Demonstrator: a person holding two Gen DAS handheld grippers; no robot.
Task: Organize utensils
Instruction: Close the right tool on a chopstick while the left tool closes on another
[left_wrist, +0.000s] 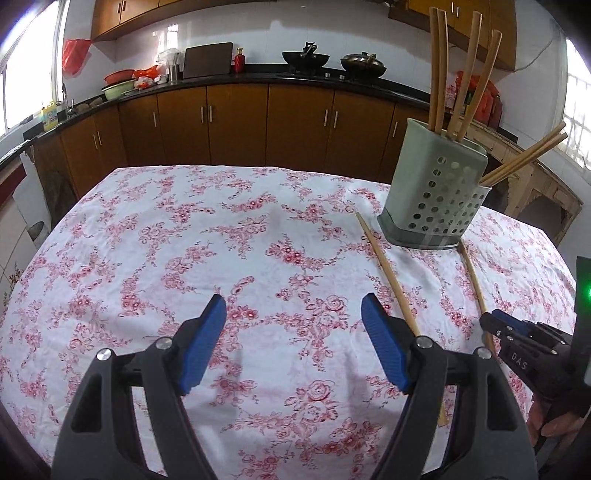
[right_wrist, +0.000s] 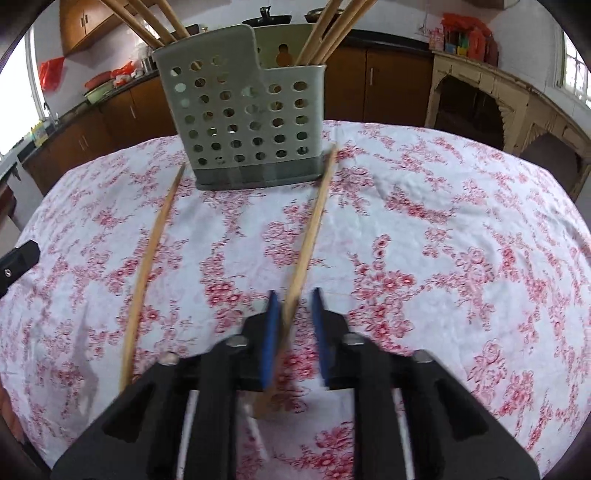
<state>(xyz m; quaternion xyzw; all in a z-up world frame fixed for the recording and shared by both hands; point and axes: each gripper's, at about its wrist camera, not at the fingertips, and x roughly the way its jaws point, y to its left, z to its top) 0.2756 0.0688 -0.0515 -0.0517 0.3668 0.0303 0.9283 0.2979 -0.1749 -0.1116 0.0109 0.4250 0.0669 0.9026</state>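
Note:
A grey perforated utensil holder (left_wrist: 436, 199) (right_wrist: 243, 118) stands on the flowered tablecloth with several wooden chopsticks (left_wrist: 439, 70) upright in it. Two loose chopsticks lie on the cloth in front of it: one on the left (left_wrist: 388, 273) (right_wrist: 151, 254) and one on the right (left_wrist: 474, 280) (right_wrist: 314, 225). My left gripper (left_wrist: 293, 317) is open and empty, above the cloth left of both. My right gripper (right_wrist: 295, 306) (left_wrist: 495, 319) straddles the near part of the right chopstick, its jaws narrowly apart on either side of it.
The table (left_wrist: 184, 240) (right_wrist: 461, 221) is covered by a white and red flowered cloth. Behind it run brown kitchen cabinets (left_wrist: 236, 122) with woks and bowls on the counter. A pale wooden cabinet (right_wrist: 491, 92) stands at the right.

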